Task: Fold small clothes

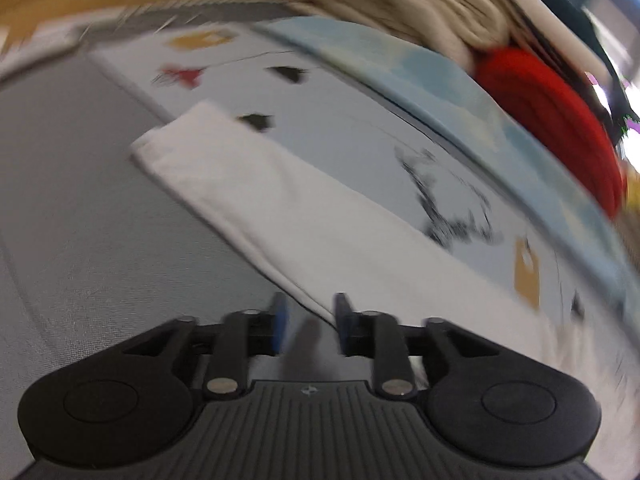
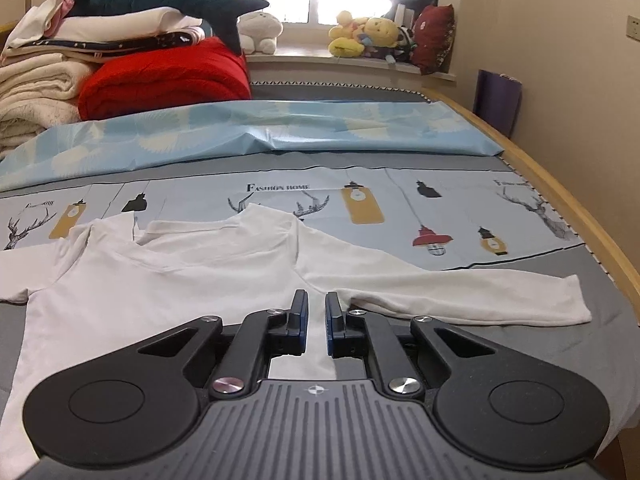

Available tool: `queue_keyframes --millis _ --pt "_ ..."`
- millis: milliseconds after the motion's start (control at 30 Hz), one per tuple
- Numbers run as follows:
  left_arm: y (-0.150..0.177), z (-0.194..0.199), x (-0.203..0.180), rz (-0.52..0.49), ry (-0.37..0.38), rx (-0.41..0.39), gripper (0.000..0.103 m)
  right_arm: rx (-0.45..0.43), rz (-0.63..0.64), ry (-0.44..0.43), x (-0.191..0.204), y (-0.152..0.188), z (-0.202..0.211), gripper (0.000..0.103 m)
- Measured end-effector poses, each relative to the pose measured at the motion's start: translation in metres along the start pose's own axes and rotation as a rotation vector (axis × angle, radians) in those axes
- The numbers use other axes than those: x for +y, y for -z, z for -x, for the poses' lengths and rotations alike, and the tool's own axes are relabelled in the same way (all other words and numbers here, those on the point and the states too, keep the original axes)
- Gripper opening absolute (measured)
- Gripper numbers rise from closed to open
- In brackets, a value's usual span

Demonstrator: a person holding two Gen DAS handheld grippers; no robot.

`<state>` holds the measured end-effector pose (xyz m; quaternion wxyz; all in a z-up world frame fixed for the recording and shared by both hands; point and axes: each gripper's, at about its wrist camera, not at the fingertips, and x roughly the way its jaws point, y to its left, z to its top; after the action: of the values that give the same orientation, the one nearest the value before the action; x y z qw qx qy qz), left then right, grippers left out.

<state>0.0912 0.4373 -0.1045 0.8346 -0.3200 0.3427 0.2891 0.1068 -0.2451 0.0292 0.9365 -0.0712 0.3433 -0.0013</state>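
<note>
I am looking at a white long-sleeved shirt (image 2: 208,276) lying spread flat on the near part of the bed (image 2: 600,320), one sleeve (image 2: 460,296) reaching right. Farther off, folded blankets (image 2: 168,76) are sitting at the far left. My right gripper (image 2: 316,308) is pinching shirt fabric between nearly closed fingers; my left gripper (image 1: 308,316) is straddling the other sleeve's (image 1: 280,216) edge, fingers partly open.
</note>
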Motion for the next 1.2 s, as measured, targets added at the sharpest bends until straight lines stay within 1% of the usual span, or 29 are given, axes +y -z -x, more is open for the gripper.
queue_keyframes --millis 33,67,133,167,200,300,333,367,400,433,467,533,567,600,633,700,767,867,933,1000,1033,1067,1100,1133,1167,1200 --pt "-0.005 -0.005 0.013 0.078 0.017 0.014 0.045 0.007 0.002 -0.002 0.002 -0.001 -0.004 0.008" --pt "-0.01 -0.01 0.024 0.154 0.03 0.025 0.046 0.017 0.007 -0.001 0.006 -0.002 -0.008 0.008" --pt "-0.016 -0.019 0.044 0.277 0.042 0.04 0.046 0.036 0.021 0.002 0.012 -0.003 -0.015 0.009" --pt "-0.018 -0.022 0.052 0.323 0.057 0.034 0.045 0.046 0.032 0.001 0.016 -0.003 -0.018 0.008" --pt "-0.021 -0.024 0.057 0.349 0.065 0.025 0.044 0.053 0.043 0.0 0.02 -0.003 -0.021 0.009" --pt "-0.029 -0.029 0.06 0.362 0.05 -0.005 0.035 0.073 0.076 0.0 0.028 -0.001 -0.027 0.009" --pt "-0.031 -0.031 0.061 0.362 0.042 -0.012 0.025 0.082 0.084 -0.002 0.031 0.0 -0.029 0.009" --pt "-0.032 -0.033 0.061 0.36 0.026 -0.018 0.008 0.09 0.09 -0.004 0.032 0.0 -0.031 0.009" --pt "-0.033 -0.035 0.06 0.349 -0.003 -0.023 0.004 0.098 0.094 -0.003 0.033 0.001 -0.032 0.009" --pt "-0.031 -0.034 0.055 0.331 -0.018 -0.032 0.004 0.104 0.097 -0.002 0.034 0.001 -0.033 0.009" --pt "-0.032 -0.032 0.047 0.297 -0.046 -0.044 0.003 0.108 0.101 -0.002 0.035 0.002 -0.034 0.009" --pt "-0.035 -0.023 0.019 0.164 -0.126 -0.078 0.003 0.113 0.109 -0.003 0.036 0.002 -0.034 0.009" --pt "-0.036 -0.019 0.003 0.101 -0.134 -0.107 0.003 0.115 0.115 -0.003 0.036 0.003 -0.034 0.009" --pt "-0.036 -0.009 -0.018 0.028 -0.11 -0.144 0.003 0.117 0.12 -0.002 0.035 0.003 -0.034 0.009" --pt "-0.034 -0.002 -0.035 -0.022 -0.076 -0.164 0.003 0.118 0.123 -0.001 0.035 0.003 -0.034 0.009" --pt "-0.026 0.015 -0.081 -0.119 0.031 -0.177 0.003 0.124 0.122 -0.002 0.033 0.003 -0.034 0.009" --pt "-0.01 0.03 -0.127 -0.184 0.154 -0.156 0.003 0.128 0.123 -0.003 0.032 0.004 -0.033 0.009" --pt "0.029 0.051 -0.206 -0.315 0.322 -0.118 0.003 0.13 0.127 -0.004 0.03 0.006 -0.032 0.009" --pt "0.068 0.067 -0.261 -0.411 0.45 -0.059 0.003 0.136 0.123 0.001 0.03 0.008 -0.031 0.009" --pt "0.111 0.075 -0.308 -0.499 0.569 0.07 0.004 0.149 0.118 0.006 0.029 0.011 -0.03 0.009" --pt "0.133 0.078 -0.328 -0.544 0.618 0.149 0.008 0.156 0.115 0.009 0.028 0.013 -0.03 0.009" --pt "0.156 0.081 -0.346 -0.59 0.652 0.215 0.017 0.162 0.112 0.012 0.028 0.014 -0.03 0.009" --pt "0.171 0.084 -0.357 -0.632 0.666 0.254 0.024 0.17 0.106 0.013 0.028 0.016 -0.03 0.009" --pt "0.185 0.087 -0.367 -0.678 0.666 0.274 0.034 0.176 0.102 0.013 0.028 0.018 -0.03 0.009" --pt "0.194 0.091 -0.373 -0.715 0.647 0.269 0.034 0.183 0.101 0.014 0.029 0.02 -0.03 0.009" --pt "0.197 0.093 -0.375 -0.732 0.623 0.262 0.034 0.188 0.101 0.016 0.029 0.021 -0.03 0.01"
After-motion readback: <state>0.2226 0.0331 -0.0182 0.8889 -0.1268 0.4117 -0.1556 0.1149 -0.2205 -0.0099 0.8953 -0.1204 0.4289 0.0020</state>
